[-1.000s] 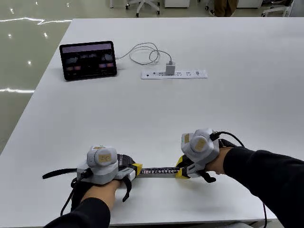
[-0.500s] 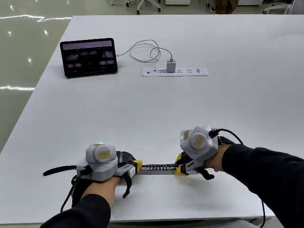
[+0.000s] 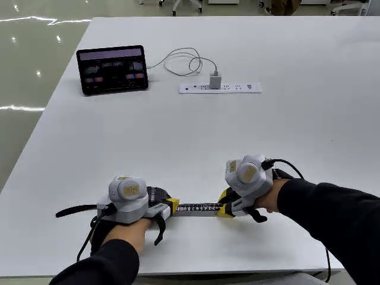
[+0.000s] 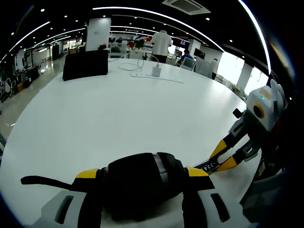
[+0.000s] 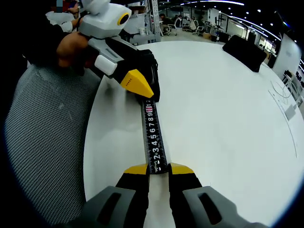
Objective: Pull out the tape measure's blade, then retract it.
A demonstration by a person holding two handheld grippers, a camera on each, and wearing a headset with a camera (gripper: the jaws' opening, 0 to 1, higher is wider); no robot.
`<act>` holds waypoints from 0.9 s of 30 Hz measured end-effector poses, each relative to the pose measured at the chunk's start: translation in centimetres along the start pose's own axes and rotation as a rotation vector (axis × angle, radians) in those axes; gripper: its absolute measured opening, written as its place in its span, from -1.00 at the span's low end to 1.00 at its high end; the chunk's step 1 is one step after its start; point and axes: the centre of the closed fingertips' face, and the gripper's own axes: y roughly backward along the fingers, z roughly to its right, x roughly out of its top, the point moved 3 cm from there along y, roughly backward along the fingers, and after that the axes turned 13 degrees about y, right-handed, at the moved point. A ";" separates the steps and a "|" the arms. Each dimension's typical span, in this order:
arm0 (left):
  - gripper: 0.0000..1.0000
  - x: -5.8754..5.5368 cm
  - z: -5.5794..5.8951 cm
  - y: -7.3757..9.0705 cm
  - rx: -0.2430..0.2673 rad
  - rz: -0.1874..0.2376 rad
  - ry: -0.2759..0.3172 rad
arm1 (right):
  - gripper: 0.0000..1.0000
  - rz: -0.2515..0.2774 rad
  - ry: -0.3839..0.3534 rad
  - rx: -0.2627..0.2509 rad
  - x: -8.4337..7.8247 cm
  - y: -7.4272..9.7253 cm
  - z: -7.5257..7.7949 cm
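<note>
The black tape measure [image 3: 155, 198] lies near the table's front edge, with my left gripper [image 3: 168, 208] shut around its body [image 4: 140, 185]. A short stretch of numbered blade [image 3: 199, 208] runs rightward from it, flat on the table. My right gripper [image 3: 224, 209] is shut on the blade's free end. In the right gripper view the yellow-tipped jaws [image 5: 159, 169] pinch the blade [image 5: 153, 130], which leads up to the tape body [image 5: 145, 61]. In the left gripper view the right gripper [image 4: 223, 157] shows at the right, holding the blade [image 4: 209, 166].
A black strap [image 3: 74, 211] trails left from the tape measure. At the back of the white table [image 3: 196, 136] stand a tablet [image 3: 113, 69] and a power strip [image 3: 219, 88] with a charger and coiled white cable [image 3: 181, 64]. The table's front edge is close.
The head view has shifted slightly. Both grippers keep their holds, and the drawn-out stretch of blade looks about the same length.
</note>
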 end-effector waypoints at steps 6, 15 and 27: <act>0.29 0.0 0.0 0.0 0.000 0.000 -0.001 | -0.78 0.008 -0.006 0.001 0.5 -0.4 0.0; 0.29 0.0 0.0 0.0 0.001 0.001 0.000 | -0.78 0.011 -0.005 0.000 0.9 -0.7 0.0; 0.29 0.0 -0.1 0.1 -0.007 0.000 0.012 | -0.78 0.016 -0.005 -0.003 1.2 -0.9 0.1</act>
